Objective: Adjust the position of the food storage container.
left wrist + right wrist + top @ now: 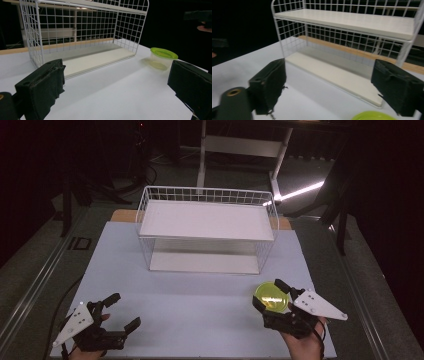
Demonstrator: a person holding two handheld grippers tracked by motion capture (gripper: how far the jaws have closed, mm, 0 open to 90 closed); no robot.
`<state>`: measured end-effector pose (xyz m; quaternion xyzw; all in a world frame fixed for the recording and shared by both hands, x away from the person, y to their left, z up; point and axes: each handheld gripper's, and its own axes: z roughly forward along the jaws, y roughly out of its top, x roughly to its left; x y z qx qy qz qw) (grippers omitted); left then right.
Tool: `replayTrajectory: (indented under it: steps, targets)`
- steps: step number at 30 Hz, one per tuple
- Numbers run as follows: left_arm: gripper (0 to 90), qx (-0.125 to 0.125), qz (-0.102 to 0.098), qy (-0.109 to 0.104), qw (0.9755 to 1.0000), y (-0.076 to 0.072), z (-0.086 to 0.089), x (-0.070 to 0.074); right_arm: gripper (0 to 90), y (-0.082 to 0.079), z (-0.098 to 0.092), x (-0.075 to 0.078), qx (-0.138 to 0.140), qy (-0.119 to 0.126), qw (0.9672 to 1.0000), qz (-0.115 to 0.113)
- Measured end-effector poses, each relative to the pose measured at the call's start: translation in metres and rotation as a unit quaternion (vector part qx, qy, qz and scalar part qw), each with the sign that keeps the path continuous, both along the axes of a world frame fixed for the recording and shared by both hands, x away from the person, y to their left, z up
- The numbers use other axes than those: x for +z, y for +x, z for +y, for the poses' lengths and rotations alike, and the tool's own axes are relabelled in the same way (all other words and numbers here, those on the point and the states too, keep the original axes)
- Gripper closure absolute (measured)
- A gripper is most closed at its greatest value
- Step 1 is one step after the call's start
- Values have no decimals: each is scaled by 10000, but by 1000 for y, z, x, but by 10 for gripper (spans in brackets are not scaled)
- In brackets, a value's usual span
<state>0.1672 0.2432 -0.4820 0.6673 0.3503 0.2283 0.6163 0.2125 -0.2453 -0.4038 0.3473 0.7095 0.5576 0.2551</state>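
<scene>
Each hand-held gripper is black, the left hand-held gripper (120,311) and the right hand-held gripper (268,291) alike, with two thick, blocky jaws faced in rough dark padding. A pale three-cornered plate dotted with small screws tops each one.

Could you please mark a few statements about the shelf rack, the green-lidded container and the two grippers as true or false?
1. The white wire rack has two shelves, both bare. True.
2. The small container with the green lid sits on the rack's lower shelf. False: it stands on the table, in front of the rack, near its right end.
3. The left gripper is open and holds nothing. True.
4. The right gripper is clamped shut on the container. False: its jaws stand wide apart on either side of the container.
5. The container's lid is on. True.
</scene>
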Motion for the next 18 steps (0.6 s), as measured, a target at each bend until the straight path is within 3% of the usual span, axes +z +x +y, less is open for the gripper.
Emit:
replayTrajectory:
  steps: [9,13,14,17,18]
  targets:
    - [17,-9,30,-15,10000,1,-1,-1,158,28,-20,-3,-327,-272,9991,8]
    - [17,-6,39,-21,10000,1,-1,-1,175,36,-29,-9,-470,-242,9985,119]
    - [17,-10,43,-21,10000,1,0,-1,219,38,-32,-11,-512,-215,9983,152]
    - [17,-13,38,-26,10000,1,-1,-1,236,40,-37,-15,-630,-285,9974,207]
    - [17,-22,40,-13,10000,1,-1,-1,294,42,-45,-23,-809,-367,9956,301]
